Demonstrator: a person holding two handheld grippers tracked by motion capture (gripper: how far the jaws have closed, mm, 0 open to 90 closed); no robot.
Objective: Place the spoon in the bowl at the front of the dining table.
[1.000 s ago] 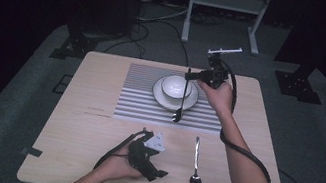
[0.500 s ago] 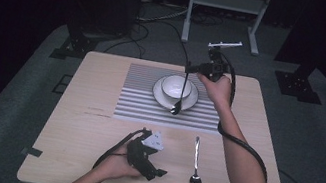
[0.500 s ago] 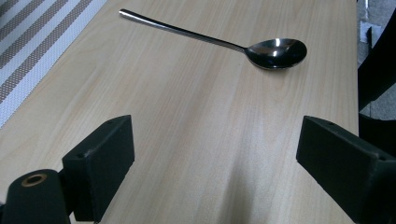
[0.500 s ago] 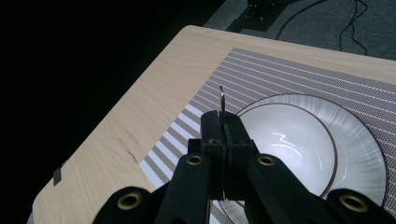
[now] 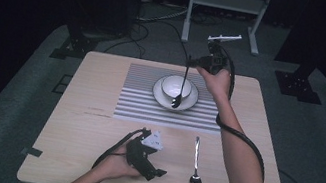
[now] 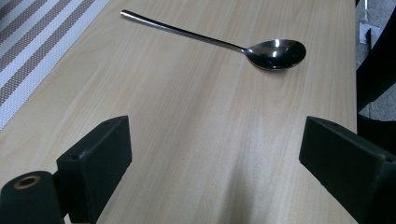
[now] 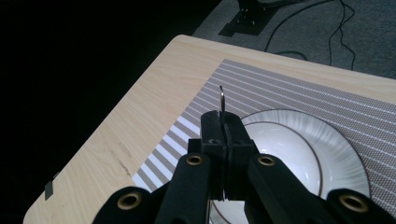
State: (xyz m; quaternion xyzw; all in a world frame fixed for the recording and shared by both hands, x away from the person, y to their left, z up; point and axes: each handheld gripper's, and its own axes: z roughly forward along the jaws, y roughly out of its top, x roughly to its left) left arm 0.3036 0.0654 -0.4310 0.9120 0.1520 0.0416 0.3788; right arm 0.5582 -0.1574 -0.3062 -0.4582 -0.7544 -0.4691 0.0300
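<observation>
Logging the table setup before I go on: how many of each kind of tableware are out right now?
Spoons: 2, one held in the right gripper above the bowl, one lying on the table
Bowls: 1
Plates: 1
Placemats: 1
Total: 5

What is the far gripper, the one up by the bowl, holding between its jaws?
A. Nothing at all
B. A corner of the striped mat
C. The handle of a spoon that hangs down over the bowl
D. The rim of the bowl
C: the right gripper is shut on the thin handle of a spoon, whose head hangs over the bowl; a second spoon lies on the table near the left gripper.
</observation>
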